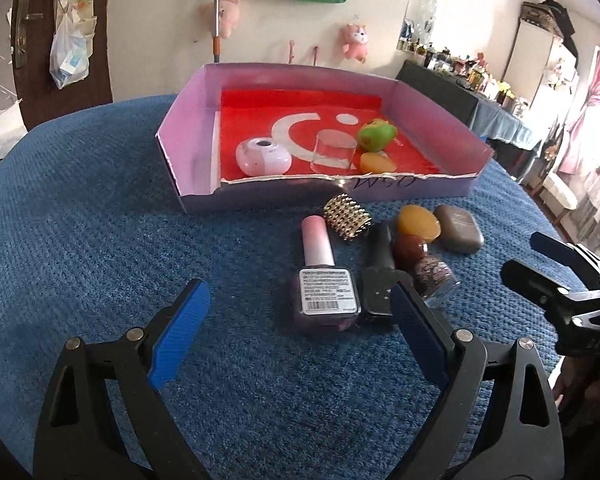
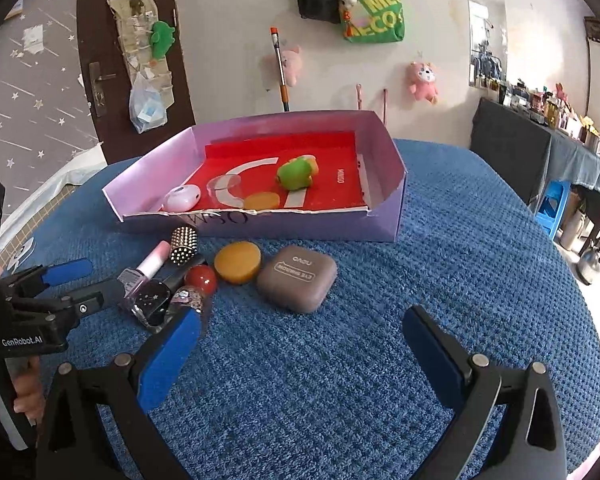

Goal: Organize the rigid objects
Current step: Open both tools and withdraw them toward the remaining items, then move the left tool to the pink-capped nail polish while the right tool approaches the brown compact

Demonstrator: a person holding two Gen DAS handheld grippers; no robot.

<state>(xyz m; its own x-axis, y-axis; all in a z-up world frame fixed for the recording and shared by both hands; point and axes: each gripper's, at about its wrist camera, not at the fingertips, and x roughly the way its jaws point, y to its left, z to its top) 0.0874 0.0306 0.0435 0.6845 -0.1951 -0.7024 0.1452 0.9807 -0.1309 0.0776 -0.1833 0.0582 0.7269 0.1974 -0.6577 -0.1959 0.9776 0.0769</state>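
Note:
A purple box with a red floor (image 1: 188, 152) (image 2: 384, 152) stands at the back of the blue cloth. In it lie a pink round case (image 1: 263, 156) (image 2: 182, 198), a clear cup (image 1: 334, 151), a green toy (image 1: 376, 135) (image 2: 296, 174) and an orange disc (image 1: 376, 163) (image 2: 261, 201). In front lie a pink-capped nail polish bottle (image 1: 324, 280) (image 2: 148, 266), a black bottle (image 1: 378, 276), a gold studded ring (image 1: 347, 216) (image 2: 184, 246), an orange puck (image 1: 419, 222) (image 2: 237, 262), a red ball (image 2: 201, 278), a glitter bottle (image 1: 436, 276) and a brown case (image 1: 459, 228) (image 2: 297, 278). My left gripper (image 1: 300, 322) (image 2: 82, 280) is open just before the bottles. My right gripper (image 2: 304, 338) (image 1: 530, 256) is open and empty before the brown case.
The blue cloth (image 2: 460, 264) covers a round table whose edge curves off at the right. A dark cabinet (image 2: 508, 148) and a blue stool (image 2: 554, 204) stand beyond it. A wall with hung toys and bags is behind the box.

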